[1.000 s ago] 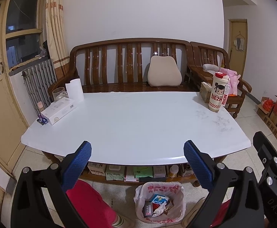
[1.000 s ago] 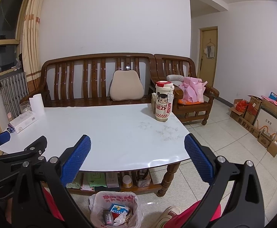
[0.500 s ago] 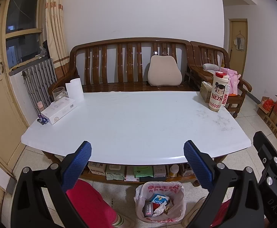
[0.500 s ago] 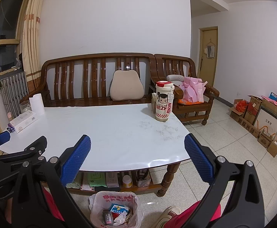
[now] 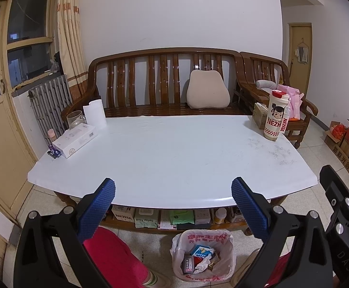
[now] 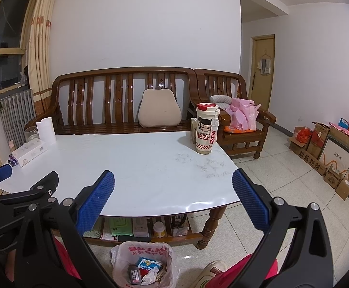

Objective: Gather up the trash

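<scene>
Change: nothing is shifting since a second ago; both views are matching the earlier ones, and we are holding steady.
Left tongs: we are keeping them spread wide and empty, hanging above the near edge of the worktop.
Right tongs: also gaping, gripping nothing, parked just beside the left pair.
Trash: we are seeing it already sitting in the bag-lined bin on the floor below the worktop's near edge: a small box, crumpled paper, wrappers.
Bin placement: we are judging it is standing at our feet so drops stay short.
Worktop: only the tumbler, white box and paper roll are remaining, pushed out to the ends.
Progress: we are reading the collecting as close to finished.
</scene>
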A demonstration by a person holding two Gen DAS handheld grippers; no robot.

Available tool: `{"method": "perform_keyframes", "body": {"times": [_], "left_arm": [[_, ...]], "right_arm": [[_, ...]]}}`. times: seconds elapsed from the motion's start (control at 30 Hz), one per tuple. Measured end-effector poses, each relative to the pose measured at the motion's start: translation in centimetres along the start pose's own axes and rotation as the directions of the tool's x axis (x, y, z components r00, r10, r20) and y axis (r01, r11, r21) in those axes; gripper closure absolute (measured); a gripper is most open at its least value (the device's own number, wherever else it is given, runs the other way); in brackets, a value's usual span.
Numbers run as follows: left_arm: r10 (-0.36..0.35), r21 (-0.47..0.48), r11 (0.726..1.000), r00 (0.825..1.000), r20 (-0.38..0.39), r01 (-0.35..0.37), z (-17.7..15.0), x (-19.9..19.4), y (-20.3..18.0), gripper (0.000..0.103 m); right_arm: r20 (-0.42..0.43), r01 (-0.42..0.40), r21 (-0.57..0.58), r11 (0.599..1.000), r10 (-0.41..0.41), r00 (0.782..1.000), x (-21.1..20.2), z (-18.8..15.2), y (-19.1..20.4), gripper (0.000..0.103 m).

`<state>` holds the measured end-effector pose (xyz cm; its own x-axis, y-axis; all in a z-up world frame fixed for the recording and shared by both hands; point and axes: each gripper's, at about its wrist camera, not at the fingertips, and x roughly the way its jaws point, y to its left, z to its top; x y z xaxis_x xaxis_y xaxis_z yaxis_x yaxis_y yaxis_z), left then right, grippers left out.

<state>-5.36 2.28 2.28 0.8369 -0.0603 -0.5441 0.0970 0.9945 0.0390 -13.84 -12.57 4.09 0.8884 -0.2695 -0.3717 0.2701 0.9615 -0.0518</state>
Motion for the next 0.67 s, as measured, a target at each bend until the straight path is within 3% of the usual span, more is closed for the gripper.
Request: {"method": "perform_keyframes", "body": {"times": [0.67], "left_arm": [[-0.025, -0.005, 1.000, 0.999, -0.037, 0.025, 0.05, 0.89, 0.23, 0.008]], "right_arm": [[-0.005, -0.004, -0.002, 1.000, 0.004, 1.000, 0.12, -0.07, -0.17, 0.007]]}}
